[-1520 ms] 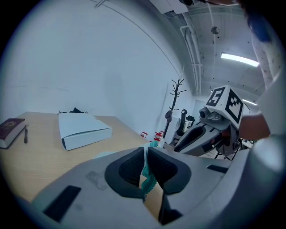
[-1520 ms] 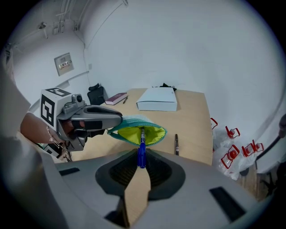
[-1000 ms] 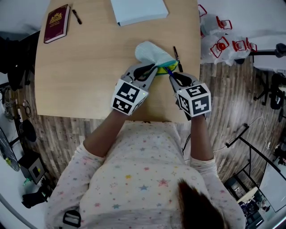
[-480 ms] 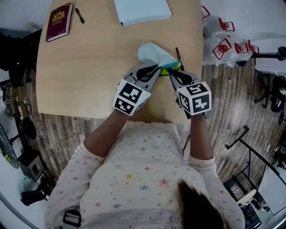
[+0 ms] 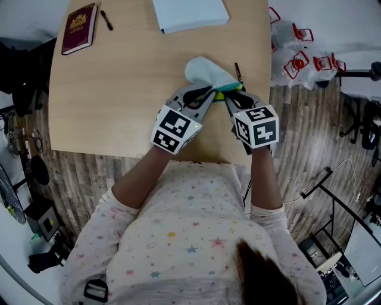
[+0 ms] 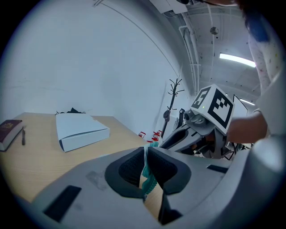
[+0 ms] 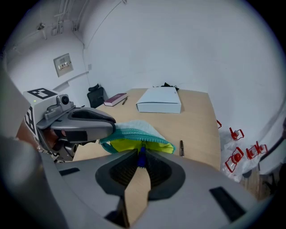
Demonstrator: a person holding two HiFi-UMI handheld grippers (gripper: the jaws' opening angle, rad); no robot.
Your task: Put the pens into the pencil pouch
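A light teal pencil pouch (image 5: 206,72) with a yellow lining lies near the table's right edge, its mouth open toward me. My left gripper (image 5: 205,93) is shut on the pouch's teal zipper edge (image 6: 148,179) and holds it up. My right gripper (image 5: 230,99) is shut on a blue pen (image 7: 141,154), whose tip points into the yellow opening of the pouch (image 7: 134,132). A black pen (image 5: 238,72) lies on the table just right of the pouch. Another black pen (image 5: 106,21) lies at the far left, beside a book.
A dark red book (image 5: 77,28) sits at the table's far left corner and a white box (image 5: 190,13) at the far middle. The table's right edge runs close beside the pouch, with red-and-white items (image 5: 300,59) on the floor beyond.
My right gripper has edged slightly toward the pouch mouth with the blue pen. The left gripper and pouch have stayed put.
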